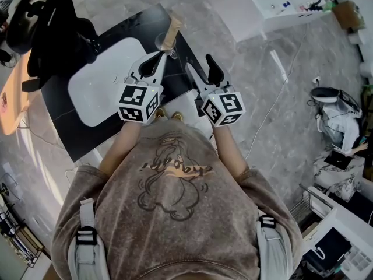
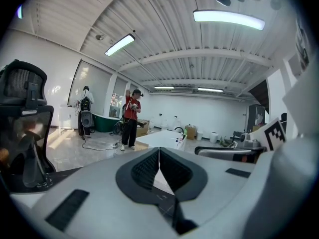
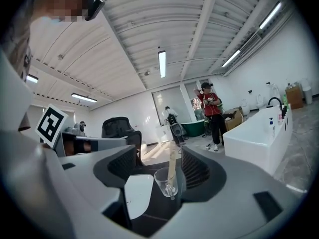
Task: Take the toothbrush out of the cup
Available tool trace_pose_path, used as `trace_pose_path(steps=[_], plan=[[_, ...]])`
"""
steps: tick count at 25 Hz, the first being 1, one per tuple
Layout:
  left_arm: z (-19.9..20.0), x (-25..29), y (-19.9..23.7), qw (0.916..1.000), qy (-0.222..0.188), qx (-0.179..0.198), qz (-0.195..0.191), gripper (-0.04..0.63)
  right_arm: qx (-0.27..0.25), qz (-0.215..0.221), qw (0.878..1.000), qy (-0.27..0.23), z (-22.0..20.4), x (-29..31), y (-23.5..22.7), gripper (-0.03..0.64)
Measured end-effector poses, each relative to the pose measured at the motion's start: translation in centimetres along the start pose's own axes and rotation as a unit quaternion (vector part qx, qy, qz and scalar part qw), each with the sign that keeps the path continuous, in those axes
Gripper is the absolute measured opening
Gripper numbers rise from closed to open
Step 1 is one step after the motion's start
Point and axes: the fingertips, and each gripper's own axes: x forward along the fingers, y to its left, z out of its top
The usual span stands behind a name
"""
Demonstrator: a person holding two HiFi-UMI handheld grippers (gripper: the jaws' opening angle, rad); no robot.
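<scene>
Black countertop (image 3: 154,213) bears cup (image 3: 168,182) and toothbrush (image 3: 172,159), beyond right gripper's (image 3: 159,154) parted fingers (image 3: 197,169).

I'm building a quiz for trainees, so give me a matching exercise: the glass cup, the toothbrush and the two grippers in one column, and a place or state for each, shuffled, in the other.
1. clear glass cup
2. pale wooden-handled toothbrush
3. left gripper
4. right gripper

A. jaws apart
B. standing in the cup
C. jaws together
D. on the black counter

Pairs: 1-D, 2-B, 3-C, 4-A.
</scene>
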Motion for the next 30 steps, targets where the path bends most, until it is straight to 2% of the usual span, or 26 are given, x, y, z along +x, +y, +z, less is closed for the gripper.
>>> trace_pose_path(steps=[15, 30], plan=[[-0.1, 0.3, 1.8, 0.9998, -0.001, -0.009, 0.018, 0.017, 0.007, 0.025, 0.998, 0.056, -3.3, 6.9, -1.9, 0.288], [-1.1, 0.0, 4.2, 0.9991, 0.011, -0.022, 0.034, 0.017, 0.007, 0.025, 0.992, 0.121, -7.7, 15.8, -4.5, 0.285]])
